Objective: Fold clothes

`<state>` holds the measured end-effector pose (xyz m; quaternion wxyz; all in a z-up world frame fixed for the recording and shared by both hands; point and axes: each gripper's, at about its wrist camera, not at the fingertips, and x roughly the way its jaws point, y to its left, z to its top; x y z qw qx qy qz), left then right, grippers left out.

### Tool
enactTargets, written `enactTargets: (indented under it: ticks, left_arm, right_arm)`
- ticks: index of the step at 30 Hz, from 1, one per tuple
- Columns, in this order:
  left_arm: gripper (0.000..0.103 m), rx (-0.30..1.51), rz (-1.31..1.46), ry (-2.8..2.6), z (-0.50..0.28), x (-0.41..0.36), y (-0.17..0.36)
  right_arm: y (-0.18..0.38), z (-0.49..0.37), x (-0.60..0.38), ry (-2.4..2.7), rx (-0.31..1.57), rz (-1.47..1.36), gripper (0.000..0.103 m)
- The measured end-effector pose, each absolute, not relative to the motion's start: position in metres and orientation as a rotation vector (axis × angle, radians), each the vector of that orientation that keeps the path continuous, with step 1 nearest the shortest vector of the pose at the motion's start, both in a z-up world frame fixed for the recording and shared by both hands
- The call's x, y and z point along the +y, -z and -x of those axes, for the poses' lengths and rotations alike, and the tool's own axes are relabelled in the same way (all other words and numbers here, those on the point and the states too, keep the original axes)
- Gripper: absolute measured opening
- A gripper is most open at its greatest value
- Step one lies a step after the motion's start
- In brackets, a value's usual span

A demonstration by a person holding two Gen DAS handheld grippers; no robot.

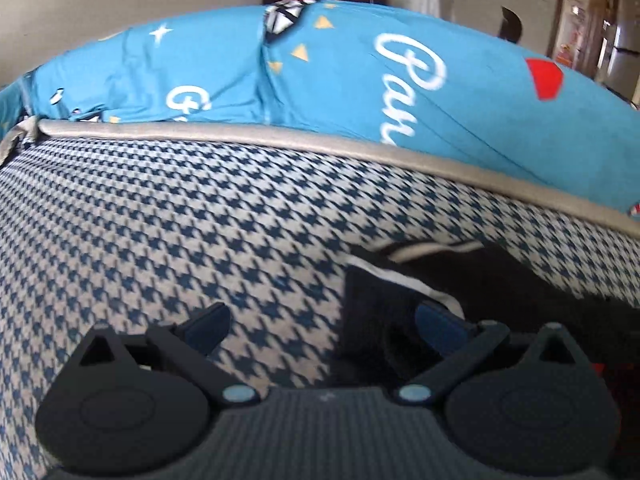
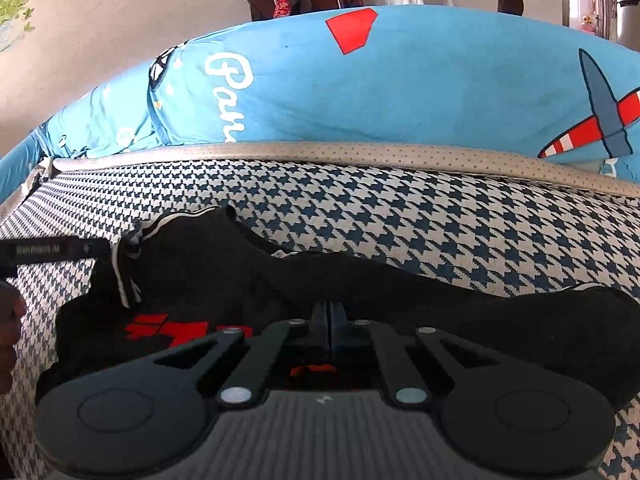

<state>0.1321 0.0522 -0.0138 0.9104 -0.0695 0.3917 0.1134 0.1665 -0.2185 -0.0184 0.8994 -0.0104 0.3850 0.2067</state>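
The right tongs (image 2: 330, 330) are closed, their tips pinched together on the near edge of a black garment (image 2: 224, 276) with white trim and a red print. The left tongs (image 1: 320, 326) stand open; one tip is over bare fabric and the other over the garment's (image 1: 460, 280) striped edge, not pressing on it. The garment lies crumpled across a blue-and-white houndstooth cushion (image 2: 420, 216) with grey piping. Behind the cushion rests a bright blue pillow (image 2: 420, 80) with white script lettering, a red shape and a striped aeroplane.
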Motion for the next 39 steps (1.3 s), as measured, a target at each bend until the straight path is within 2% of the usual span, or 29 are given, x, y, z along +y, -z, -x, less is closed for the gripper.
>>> enactTargets:
  ticks: [13,23,25,27,29,32,35,37,38,39]
  left_arm:
    - [0.103,0.875,0.148,-0.187,-0.137,0.043,0.029]
    - [0.103,0.879,0.148,-0.179,-0.136,0.041,0.032]
    - [0.103,0.88,0.148,-0.177,-0.136,0.041,0.032]
    - [0.103,0.882,0.15,-0.174,-0.137,0.042,0.032]
    - [0.103,0.885,0.155,-0.172,-0.137,0.043,0.032]
    - [0.103,0.888,0.158,-0.171,-0.137,0.043,0.032]
    - [0.103,0.889,0.146,-0.167,-0.137,0.04,0.032]
    - [0.103,0.889,0.138,-0.163,-0.136,0.039,0.032]
    - [0.103,0.89,0.136,-0.162,-0.136,0.038,0.032]
    - [0.103,0.891,0.135,-0.161,-0.136,0.038,0.032]
  right_arm:
    - [0.017,-0.168,-0.225,-0.44,0.879,-0.004,0.006]
    - [-0.008,-0.186,-0.233,-0.36,0.74,-0.111,0.008]
    - [-0.004,-0.194,-0.233,-0.326,0.746,-0.13,0.016]
    - [0.002,-0.2,-0.234,-0.31,0.771,-0.14,0.037]
    - [0.009,-0.207,-0.235,-0.303,0.797,-0.134,0.048]
    - [0.017,-0.211,-0.232,-0.29,0.817,-0.109,0.05]
    - [0.024,-0.21,-0.227,-0.292,0.826,-0.051,0.05]
    - [0.025,-0.205,-0.221,-0.313,0.82,0.004,0.037]
    - [0.025,-0.203,-0.218,-0.323,0.816,0.031,0.027]
    - [0.025,-0.202,-0.216,-0.325,0.817,0.044,0.023]
